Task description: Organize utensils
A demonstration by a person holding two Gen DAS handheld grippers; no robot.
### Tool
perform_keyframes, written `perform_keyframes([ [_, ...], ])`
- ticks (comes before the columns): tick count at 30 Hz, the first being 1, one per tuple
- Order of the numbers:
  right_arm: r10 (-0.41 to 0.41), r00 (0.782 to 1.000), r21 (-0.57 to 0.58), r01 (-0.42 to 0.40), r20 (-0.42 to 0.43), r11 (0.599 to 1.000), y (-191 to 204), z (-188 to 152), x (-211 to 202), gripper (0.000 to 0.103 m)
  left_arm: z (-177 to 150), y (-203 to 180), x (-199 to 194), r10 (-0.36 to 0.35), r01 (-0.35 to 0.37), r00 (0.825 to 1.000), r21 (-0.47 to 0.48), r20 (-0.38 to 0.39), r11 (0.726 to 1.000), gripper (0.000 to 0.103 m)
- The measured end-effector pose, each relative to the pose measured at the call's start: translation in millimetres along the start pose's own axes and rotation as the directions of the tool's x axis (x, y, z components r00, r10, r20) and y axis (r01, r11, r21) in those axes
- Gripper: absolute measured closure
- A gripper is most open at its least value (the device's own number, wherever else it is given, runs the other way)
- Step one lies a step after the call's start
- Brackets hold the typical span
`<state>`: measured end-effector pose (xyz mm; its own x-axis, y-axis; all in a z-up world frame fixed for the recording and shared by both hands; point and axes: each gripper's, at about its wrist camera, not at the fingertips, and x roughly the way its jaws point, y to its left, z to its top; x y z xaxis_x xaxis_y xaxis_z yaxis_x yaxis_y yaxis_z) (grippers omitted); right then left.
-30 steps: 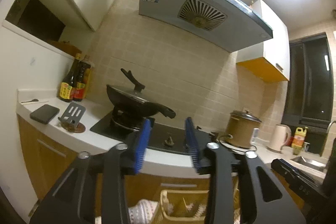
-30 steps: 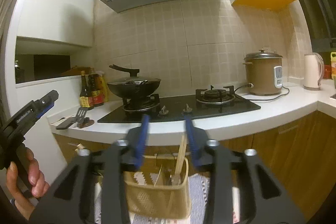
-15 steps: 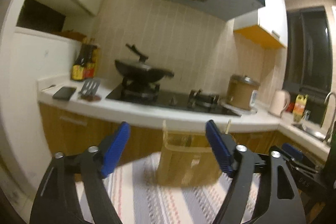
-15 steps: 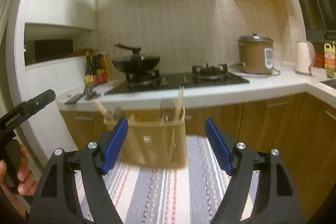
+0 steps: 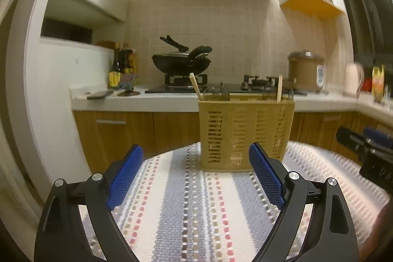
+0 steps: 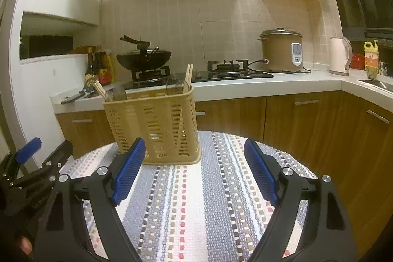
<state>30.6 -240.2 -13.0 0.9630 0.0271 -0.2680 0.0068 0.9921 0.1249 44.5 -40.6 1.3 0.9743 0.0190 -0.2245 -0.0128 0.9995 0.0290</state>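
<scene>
I hold both tools low over the striped cloth (image 6: pixel 196 200). My left gripper (image 5: pixel 194 173) has its jaws opening, wide apart with nothing between them, and my right gripper (image 6: pixel 194 168) is opening too, equally bare. The utensil basket (image 6: pixel 152 124) stands upright on the cloth, at about twelve o'clock from the left tool and about eleven o'clock from the right, near both but touching neither.

As I judge it, the sorting is either barely begun or close to finished — I see no loose utensils on the cloth, and everything visible already stands in the basket. One pair of chopsticks (image 6: pixel 188 75) rises nearly straight at the basket's right end, its long axis vertical, tips up. Another pair (image 6: pixel 99 87) at the left end leans toward ten o'clock. Spoon-like shapes sit between them — too dim to name. Whether each sits in its proper compartment I cannot tell, so regrouping may remain.
</scene>
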Motion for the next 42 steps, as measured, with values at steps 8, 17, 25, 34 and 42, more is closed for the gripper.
perform_keyframes([
  [8, -0.012, 1.0, 0.017, 0.012, 0.024, 1.0, -6.0, 0.5, -2.4, 0.024, -4.0, -8.3, -5.9, -0.022, 0.021, 0.999, 0.03, 0.048, 0.999, 0.008],
  [17, -0.018, 0.999, 0.03, 0.017, 0.027, 0.999, -9.4, 0.8, -6.3, 0.017, -5.3, -3.5, 6.9, -0.043, 0.043, 0.999, -0.004, -0.022, 0.999, 0.008],
  [25, -0.016, 1.0, 0.039, 0.015, 0.02, 0.999, -11.8, 0.7, -6.6, 0.016, -6.9, -1.5, 8.6, -0.041, 0.04, 0.999, -0.016, -0.03, 0.999, 0.008],
  [34, -0.012, 1.0, 0.03, 0.012, 0.009, 0.999, -11.6, -0.4, -5.2, 0.015, -6.2, -0.1, 7.7, -0.044, 0.044, 0.999, -0.02, -0.028, 0.999, 0.008],
  [42, -0.014, 1.0, 0.02, 0.014, 0.007, 1.0, -9.5, -0.6, -4.8, 0.013, -6.1, 0.2, 7.4, -0.043, 0.043, 0.999, -0.019, -0.03, 0.999, 0.008],
])
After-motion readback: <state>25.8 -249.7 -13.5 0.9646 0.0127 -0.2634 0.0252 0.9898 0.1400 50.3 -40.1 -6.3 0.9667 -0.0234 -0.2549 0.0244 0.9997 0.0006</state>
